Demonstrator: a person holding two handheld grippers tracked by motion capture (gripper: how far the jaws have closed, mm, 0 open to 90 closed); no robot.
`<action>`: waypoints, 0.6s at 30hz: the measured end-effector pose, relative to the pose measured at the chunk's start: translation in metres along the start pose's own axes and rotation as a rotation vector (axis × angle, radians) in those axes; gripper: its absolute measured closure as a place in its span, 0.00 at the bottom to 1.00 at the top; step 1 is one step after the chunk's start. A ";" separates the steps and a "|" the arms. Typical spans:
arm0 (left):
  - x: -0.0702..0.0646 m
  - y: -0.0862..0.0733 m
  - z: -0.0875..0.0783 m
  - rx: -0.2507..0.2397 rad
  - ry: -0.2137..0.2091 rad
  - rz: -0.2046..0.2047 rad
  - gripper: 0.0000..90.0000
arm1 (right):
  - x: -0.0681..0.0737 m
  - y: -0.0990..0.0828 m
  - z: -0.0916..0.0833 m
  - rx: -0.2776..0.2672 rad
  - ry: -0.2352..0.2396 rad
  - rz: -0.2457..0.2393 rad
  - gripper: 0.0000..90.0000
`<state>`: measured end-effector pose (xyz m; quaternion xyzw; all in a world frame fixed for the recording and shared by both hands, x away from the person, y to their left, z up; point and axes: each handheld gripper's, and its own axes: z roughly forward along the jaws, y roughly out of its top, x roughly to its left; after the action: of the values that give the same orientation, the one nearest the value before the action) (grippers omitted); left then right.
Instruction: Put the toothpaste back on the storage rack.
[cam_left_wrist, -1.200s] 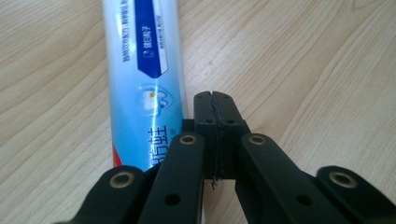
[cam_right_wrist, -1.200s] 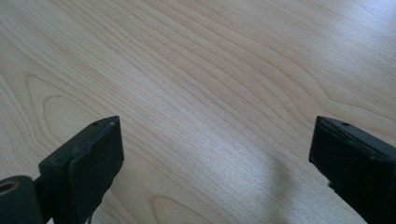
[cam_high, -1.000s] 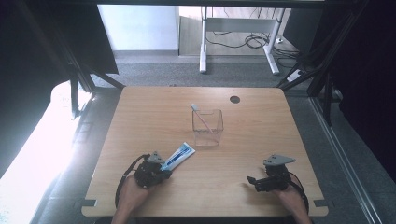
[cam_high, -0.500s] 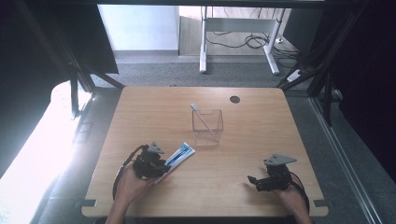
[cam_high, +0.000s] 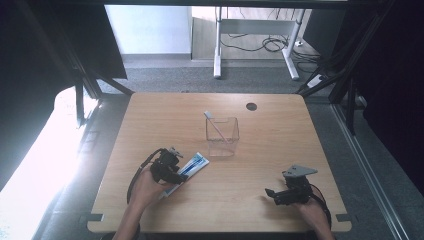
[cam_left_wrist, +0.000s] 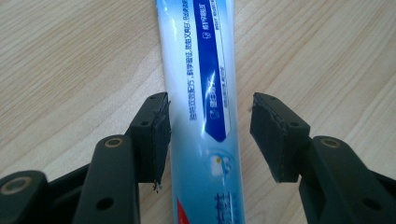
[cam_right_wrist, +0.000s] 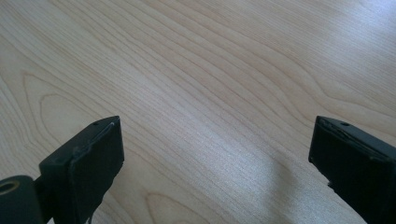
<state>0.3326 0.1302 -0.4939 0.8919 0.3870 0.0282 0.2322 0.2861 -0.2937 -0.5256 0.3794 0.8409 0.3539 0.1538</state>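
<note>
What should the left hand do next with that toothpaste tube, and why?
Probably draw the left gripper back off the toothpaste tube. Its jaws have just been opening; the tube lies flat on the table between them, with a gap at one pad, so it looks released.

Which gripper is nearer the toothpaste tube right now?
Left. The left gripper straddles the tube, jaws just opened. The right gripper sits far across the table.

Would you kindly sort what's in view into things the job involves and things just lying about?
In the job:
- toothpaste tube
- left gripper, jaws just opened, tube between them
- clear cup
- toothbrush in the cup

Lying about:
- floor cables
- desk legs
</note>
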 end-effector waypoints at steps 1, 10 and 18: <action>0.000 0.003 0.002 0.013 0.002 0.003 0.52 | 0.000 0.000 0.000 0.001 0.001 -0.001 0.04; 0.000 0.021 0.013 0.110 0.016 0.011 0.51 | 0.000 0.000 0.001 0.004 0.003 0.000 0.04; 0.002 0.027 0.024 0.145 0.017 0.005 0.51 | -0.001 -0.001 0.001 0.008 0.002 -0.002 0.04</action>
<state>0.3580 0.1060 -0.5035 0.9071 0.3876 0.0085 0.1637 0.2865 -0.2941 -0.5267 0.3790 0.8429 0.3505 0.1517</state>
